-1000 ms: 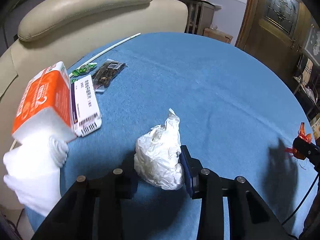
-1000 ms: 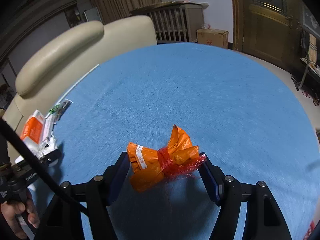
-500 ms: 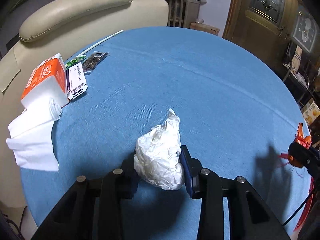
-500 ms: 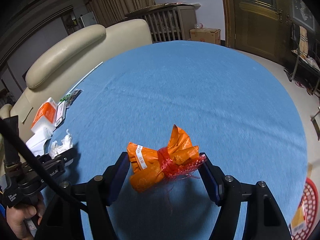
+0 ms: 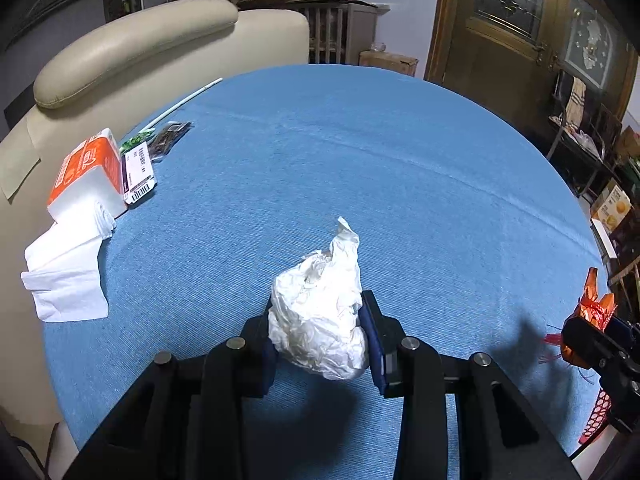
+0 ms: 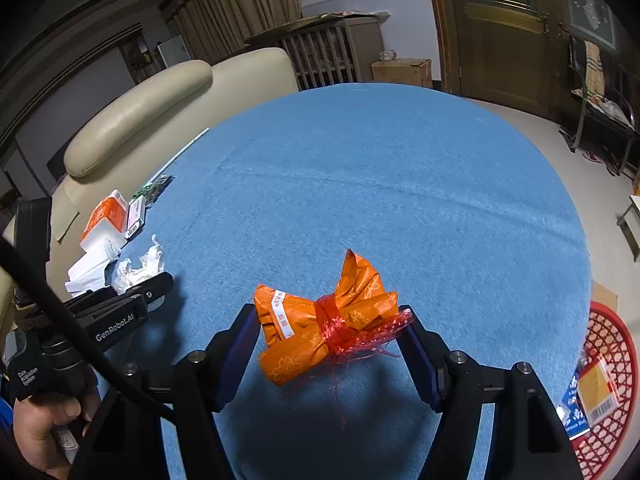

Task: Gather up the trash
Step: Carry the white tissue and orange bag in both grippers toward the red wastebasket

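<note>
My left gripper is shut on a crumpled white plastic bag and holds it above the blue round table. My right gripper is shut on an orange wrapper tied with red string, also held above the table. In the left wrist view the right gripper shows at the right edge with the orange wrapper. In the right wrist view the left gripper shows at the left with the white bag. A red mesh basket stands on the floor beyond the table's right edge.
An orange-and-white tissue pack with loose tissues, a labelled packet, small snack wrappers and a white straw lie at the table's left edge. A beige sofa stands behind. Packets lie in the basket.
Both grippers have pulled back and risen with their loads. The tissue pack looks farther away, and the red basket has come into the right wrist view.
</note>
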Motion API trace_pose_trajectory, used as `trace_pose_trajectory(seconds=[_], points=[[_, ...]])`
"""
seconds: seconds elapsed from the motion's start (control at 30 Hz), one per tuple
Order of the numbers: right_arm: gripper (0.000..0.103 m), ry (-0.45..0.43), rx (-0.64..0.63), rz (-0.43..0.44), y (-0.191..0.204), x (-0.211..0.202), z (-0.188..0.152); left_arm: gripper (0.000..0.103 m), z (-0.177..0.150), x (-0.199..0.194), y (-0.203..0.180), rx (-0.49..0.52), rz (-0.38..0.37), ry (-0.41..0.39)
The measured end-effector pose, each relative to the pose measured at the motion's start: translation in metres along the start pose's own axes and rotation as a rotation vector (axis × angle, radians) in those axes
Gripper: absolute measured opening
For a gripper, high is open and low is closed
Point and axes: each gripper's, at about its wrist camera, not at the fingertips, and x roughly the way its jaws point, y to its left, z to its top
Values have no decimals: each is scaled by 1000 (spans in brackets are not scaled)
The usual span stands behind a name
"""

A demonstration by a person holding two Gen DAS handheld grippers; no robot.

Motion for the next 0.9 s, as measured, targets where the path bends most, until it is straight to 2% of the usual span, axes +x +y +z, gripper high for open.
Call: trace_pose_trajectory(seconds=[0.9], points=[[72,-18,28,14,-9,-12,-7,39,-6,7,-12,30,-5,19]])
